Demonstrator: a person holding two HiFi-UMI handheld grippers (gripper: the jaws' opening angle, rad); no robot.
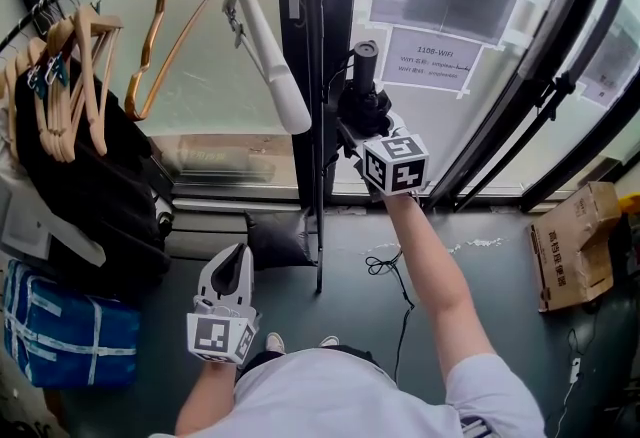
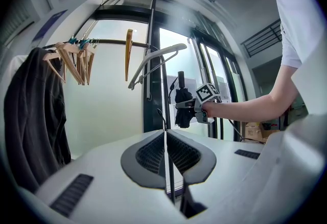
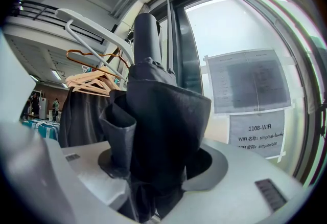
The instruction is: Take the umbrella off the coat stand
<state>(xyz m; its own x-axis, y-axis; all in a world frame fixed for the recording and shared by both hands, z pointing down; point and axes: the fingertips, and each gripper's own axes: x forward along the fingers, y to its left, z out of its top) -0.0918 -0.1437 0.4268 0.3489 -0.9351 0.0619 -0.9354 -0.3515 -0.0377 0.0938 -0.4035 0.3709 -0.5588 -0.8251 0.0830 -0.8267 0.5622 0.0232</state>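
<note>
A folded black umbrella (image 1: 362, 96) stands upright, handle up, just right of the coat stand's black pole (image 1: 320, 126). My right gripper (image 1: 356, 129) is shut on the umbrella's bunched fabric (image 3: 158, 126), which fills the space between its jaws. Seen from the left gripper view, the umbrella (image 2: 181, 108) sits in that gripper beside the pole; whether it still touches the stand I cannot tell. My left gripper (image 1: 236, 263) hangs low in front of the person, apart from the stand. Its jaws (image 2: 164, 136) are pressed together with nothing between them.
The rail carries wooden hangers (image 1: 75, 66), a copper hanger (image 1: 160, 26), a white hanger (image 1: 265, 46) and a black coat (image 1: 90, 196). A blue bundle (image 1: 65, 336) lies at the lower left, a cardboard box (image 1: 575, 241) at the right, and a cable (image 1: 395, 276) on the floor.
</note>
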